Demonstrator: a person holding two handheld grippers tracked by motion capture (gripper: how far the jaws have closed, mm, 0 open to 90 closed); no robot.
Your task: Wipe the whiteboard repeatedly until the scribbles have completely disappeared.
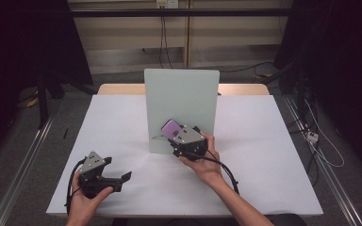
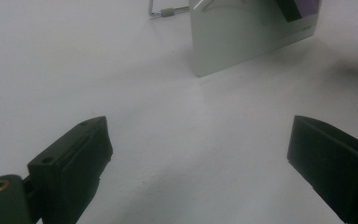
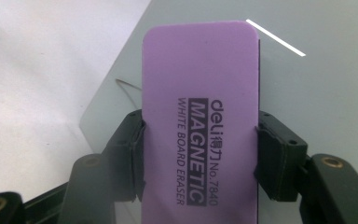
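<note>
A pale grey-green board [image 1: 181, 108] stands upright on the white table [image 1: 122, 122]. My right gripper [image 1: 176, 134] is shut on a purple magnetic whiteboard eraser [image 1: 172, 127], its two jaws pressing the eraser's long sides. In the right gripper view the eraser [image 3: 200, 116] lies flat against the board [image 3: 317, 84], printed face toward the camera. My left gripper [image 1: 125, 178] rests low at the table's front left, held in a hand. In the left gripper view its jaws stand wide apart with nothing between them, and the board's lower edge [image 2: 242, 51] is ahead.
A thin wire stand [image 2: 168, 11] props the board from behind. The table's wooden far edge [image 1: 118, 88] shows beyond the white cover. Metal rails [image 1: 23, 160] run along the floor on both sides, and cables [image 1: 325, 141] lie on the floor at the right.
</note>
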